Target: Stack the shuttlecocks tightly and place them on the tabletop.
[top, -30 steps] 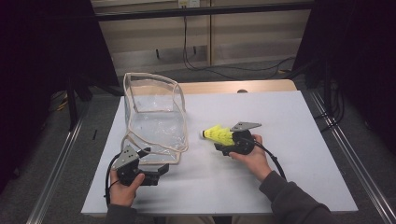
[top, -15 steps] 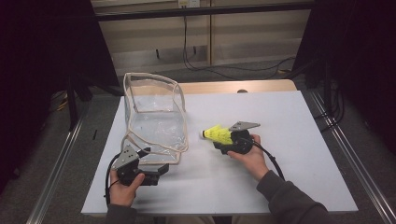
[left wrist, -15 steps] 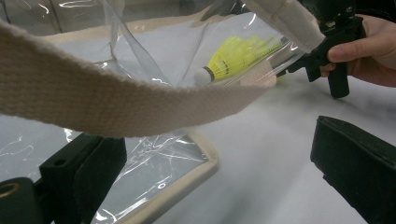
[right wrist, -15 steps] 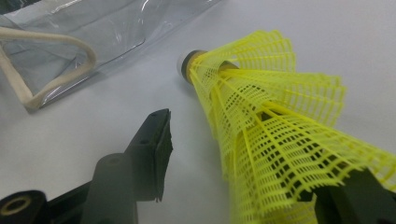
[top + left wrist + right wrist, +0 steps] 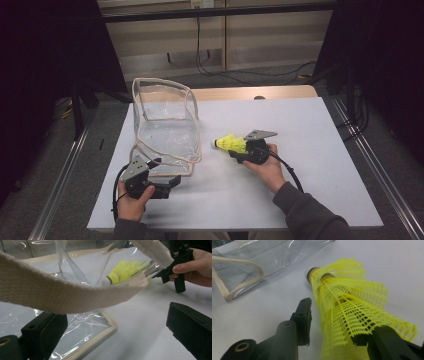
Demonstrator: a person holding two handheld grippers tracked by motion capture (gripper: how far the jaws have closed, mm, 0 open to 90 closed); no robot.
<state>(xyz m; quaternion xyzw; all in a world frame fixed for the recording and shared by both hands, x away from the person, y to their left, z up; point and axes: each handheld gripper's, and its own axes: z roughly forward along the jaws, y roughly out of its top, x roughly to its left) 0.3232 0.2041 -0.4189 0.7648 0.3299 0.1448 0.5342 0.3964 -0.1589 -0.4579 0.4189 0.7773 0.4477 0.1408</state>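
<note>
A clear plastic bag (image 5: 165, 130) with beige trim stands open on the white table (image 5: 310, 130). My left gripper (image 5: 167, 181) sits at its near bottom edge. Its jaws are open and wide apart (image 5: 116, 316), and the bag's beige rim band (image 5: 50, 292) crosses above them. To the right, my right gripper (image 5: 239, 150) points left at the bag with a yellow mesh shuttlecock (image 5: 231, 144) between its jaws. These jaws have just been closing. In the right gripper view (image 5: 340, 320) one jaw touches the shuttlecock's skirt (image 5: 347, 305) and a narrow gap remains at the other.
The bag's corner (image 5: 242, 282) lies a short way ahead of the shuttlecock's cork. A wooden board (image 5: 250, 93) lies behind the table's far edge. Metal rails (image 5: 370, 155) run along both sides. Bare table stretches to the right of the right hand (image 5: 267, 167).
</note>
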